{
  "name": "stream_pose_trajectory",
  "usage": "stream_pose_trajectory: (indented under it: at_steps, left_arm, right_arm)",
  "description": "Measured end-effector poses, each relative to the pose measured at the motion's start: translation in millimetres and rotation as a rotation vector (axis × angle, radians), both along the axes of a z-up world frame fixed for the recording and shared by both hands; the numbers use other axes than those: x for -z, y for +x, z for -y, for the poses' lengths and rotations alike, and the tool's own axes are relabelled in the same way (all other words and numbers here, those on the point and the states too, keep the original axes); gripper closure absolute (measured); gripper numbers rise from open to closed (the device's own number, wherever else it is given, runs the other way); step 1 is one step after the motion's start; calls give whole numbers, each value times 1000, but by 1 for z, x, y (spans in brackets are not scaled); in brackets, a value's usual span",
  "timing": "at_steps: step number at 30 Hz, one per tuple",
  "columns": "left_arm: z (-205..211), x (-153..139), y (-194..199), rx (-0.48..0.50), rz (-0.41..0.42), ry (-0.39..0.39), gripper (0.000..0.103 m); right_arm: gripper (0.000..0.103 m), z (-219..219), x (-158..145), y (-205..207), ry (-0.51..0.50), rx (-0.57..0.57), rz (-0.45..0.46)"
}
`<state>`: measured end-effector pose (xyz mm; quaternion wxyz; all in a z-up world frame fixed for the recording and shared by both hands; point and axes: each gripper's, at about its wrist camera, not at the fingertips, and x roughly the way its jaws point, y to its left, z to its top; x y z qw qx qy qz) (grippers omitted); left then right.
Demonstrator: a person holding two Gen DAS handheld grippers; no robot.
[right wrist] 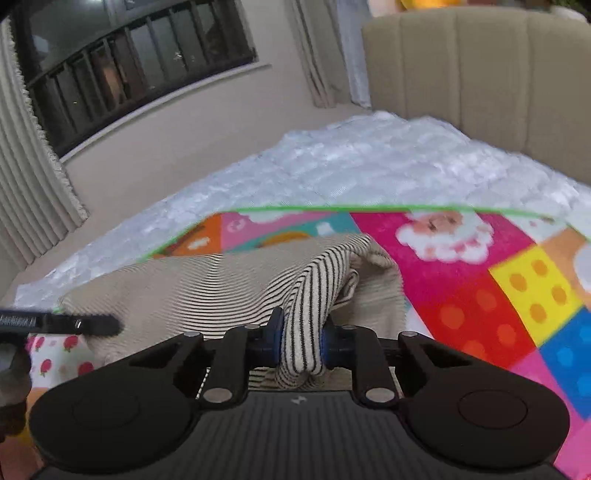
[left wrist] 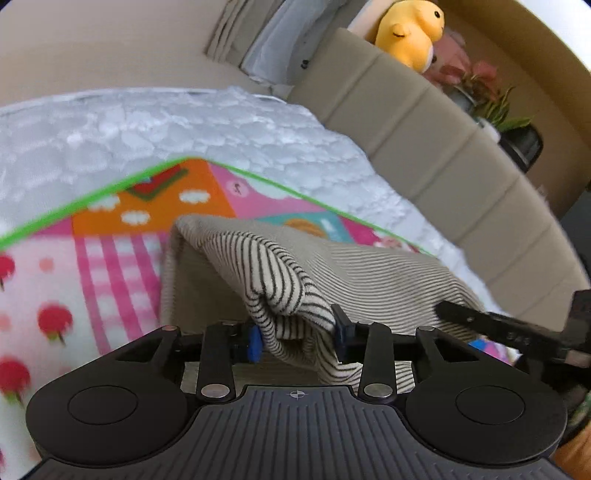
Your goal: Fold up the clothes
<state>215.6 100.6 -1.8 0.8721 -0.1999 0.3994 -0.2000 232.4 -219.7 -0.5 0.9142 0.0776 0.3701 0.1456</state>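
A cream garment with thin black stripes (left wrist: 369,266) lies on a bright patchwork play mat (left wrist: 110,258) spread over the bed. My left gripper (left wrist: 297,338) is shut on a bunched fold at the garment's near left edge, lifting it off the mat. My right gripper (right wrist: 301,341) is shut on a bunched fold of the same striped garment (right wrist: 207,284) at its near right edge, also raised. Each gripper shows in the other's view: the right one (left wrist: 491,325) at the far right, the left one (right wrist: 74,323) at the far left.
A white fluffy bedspread (left wrist: 184,125) covers the bed under the mat. A beige padded headboard (left wrist: 443,155) runs behind it, with a yellow plush toy (left wrist: 410,33) and potted plants (left wrist: 491,99) above. A dark barred window (right wrist: 129,62) and curtains (right wrist: 29,184) are at left.
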Motion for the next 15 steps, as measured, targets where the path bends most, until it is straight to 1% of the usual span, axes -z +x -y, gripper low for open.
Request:
stream_pose_trajectory:
  at_steps: [2, 5, 7, 8, 10, 12, 14, 15]
  left_arm:
    - [7, 7, -9, 14, -35, 29, 63]
    - [16, 23, -17, 34, -99, 102, 63]
    - [22, 35, -19, 37, -128, 163, 61]
    - [22, 41, -18, 31, -141, 182, 58]
    - [22, 51, -17, 18, -161, 215, 56]
    - [19, 47, -18, 3, -148, 222, 53]
    - [17, 41, -23, -28, -125, 252, 48]
    - [14, 40, -26, -44, -118, 251, 48]
  right_arm:
    - [85, 6, 14, -3, 4, 26, -41]
    - [84, 7, 44, -10, -46, 58, -99]
    - [80, 9, 51, -15, -44, 79, -92]
    - [80, 10, 55, -18, -42, 89, -89]
    - [77, 9, 53, -21, -50, 99, -87]
    - [71, 5, 51, -25, -84, 83, -80]
    - [65, 3, 49, -30, -114, 68, -75]
    - [57, 2, 48, -33, -125, 66, -73]
